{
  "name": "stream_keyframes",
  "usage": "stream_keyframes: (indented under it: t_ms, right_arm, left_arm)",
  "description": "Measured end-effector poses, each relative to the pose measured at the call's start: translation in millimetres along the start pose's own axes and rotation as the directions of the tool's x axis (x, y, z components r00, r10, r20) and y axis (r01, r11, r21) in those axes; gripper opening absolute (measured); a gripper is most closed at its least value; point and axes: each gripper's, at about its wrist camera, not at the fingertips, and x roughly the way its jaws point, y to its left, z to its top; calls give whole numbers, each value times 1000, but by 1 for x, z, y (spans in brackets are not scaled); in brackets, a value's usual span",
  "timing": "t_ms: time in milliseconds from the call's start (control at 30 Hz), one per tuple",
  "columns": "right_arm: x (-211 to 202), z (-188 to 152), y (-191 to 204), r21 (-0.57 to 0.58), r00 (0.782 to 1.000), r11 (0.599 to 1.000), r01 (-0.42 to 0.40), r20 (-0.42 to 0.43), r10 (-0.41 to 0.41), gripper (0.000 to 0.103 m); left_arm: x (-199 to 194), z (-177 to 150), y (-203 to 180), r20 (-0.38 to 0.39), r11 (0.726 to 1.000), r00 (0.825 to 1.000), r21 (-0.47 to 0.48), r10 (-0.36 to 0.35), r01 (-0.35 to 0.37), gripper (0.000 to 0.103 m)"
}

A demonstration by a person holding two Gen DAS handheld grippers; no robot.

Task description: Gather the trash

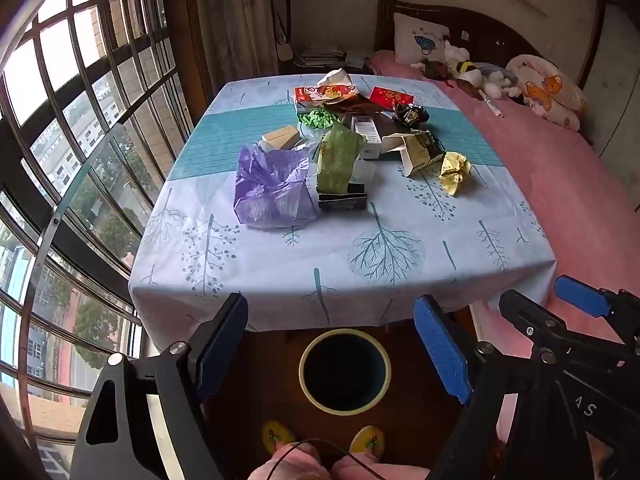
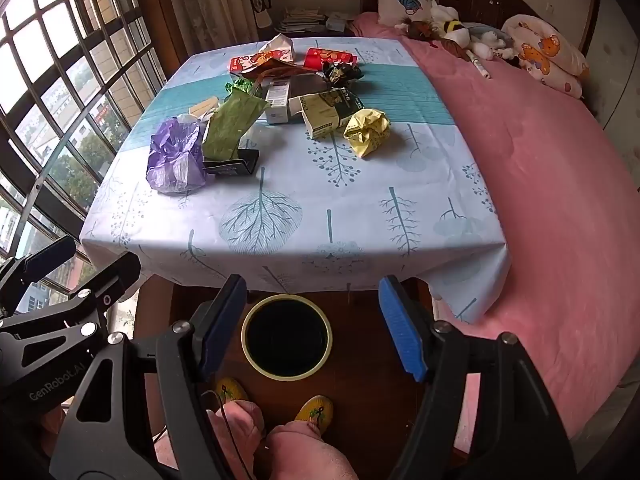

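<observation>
Beside a barred window (image 1: 80, 128) and pink bed (image 2: 540, 200), the desk (image 1: 360, 256) carries the trash: purple bag (image 1: 274, 190), green wrapper (image 1: 338, 160), yellow wad (image 1: 456, 172). Below its edge a dark-looking round bin (image 1: 345, 372) stands. Left gripper (image 1: 332, 348) and right gripper (image 2: 312, 328) hover above, jaws wide, empty.

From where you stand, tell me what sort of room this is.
Most likely a home bedroom: a bed with pink bedding, pillows and plush toys, beside a cloth-covered table and a big barred window.

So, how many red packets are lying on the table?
2. One red packet lies at the far left of the pile, the other red packet to its right by the far edge. More may be hidden underneath.
</observation>
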Motion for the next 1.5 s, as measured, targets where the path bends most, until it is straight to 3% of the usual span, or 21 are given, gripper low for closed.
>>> stream_keyframes:
  t_ms: [1500]
  right_arm:
    - [-8, -4, 8, -11, 1000, 1000, -7, 18, 7, 66]
  left_arm:
    - [-15, -3, 12, 50, 999, 998, -26, 33, -32, 87]
